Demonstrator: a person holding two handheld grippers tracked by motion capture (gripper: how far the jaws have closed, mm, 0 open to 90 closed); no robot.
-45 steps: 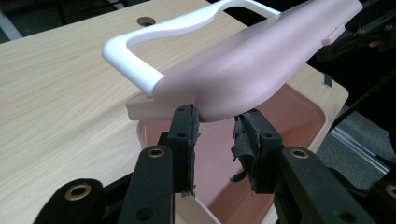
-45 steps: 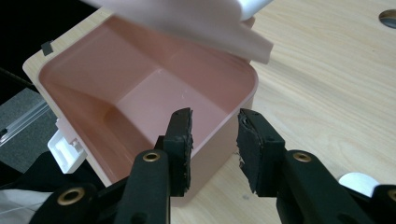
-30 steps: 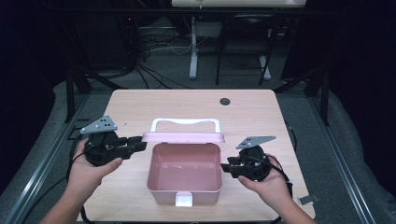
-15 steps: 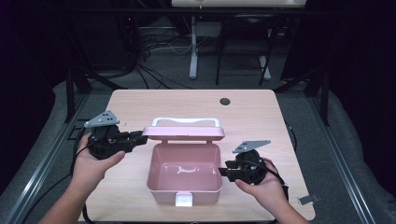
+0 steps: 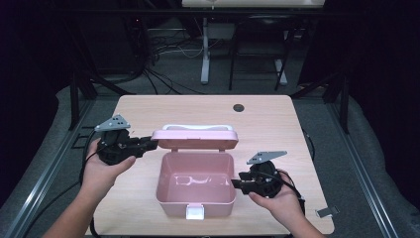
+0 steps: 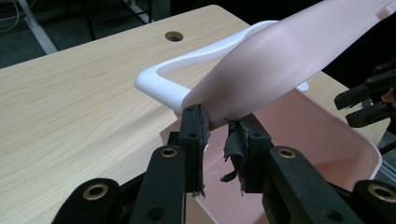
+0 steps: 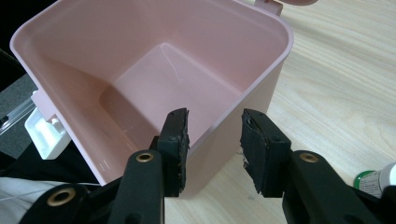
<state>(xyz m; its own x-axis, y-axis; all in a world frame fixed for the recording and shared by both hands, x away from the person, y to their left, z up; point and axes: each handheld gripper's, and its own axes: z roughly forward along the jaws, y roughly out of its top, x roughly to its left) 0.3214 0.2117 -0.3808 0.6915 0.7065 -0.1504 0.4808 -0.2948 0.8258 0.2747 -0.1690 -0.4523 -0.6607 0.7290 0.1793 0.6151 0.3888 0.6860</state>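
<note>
While the left gripper [image 6: 217,135] has just been closing on the lid [image 5: 194,139] corner of the pink box [image 5: 195,186] mid-table, the right gripper [image 7: 214,140] straddles the wall, unclamped; a weak pinch could drop the lid.

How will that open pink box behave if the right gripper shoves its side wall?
The pink box looks empty and thin-walled, so probably light and likely to slide on the smooth wooden table. Its raised lid may swing. The walls look rigid, possibly flexing slightly.
</note>
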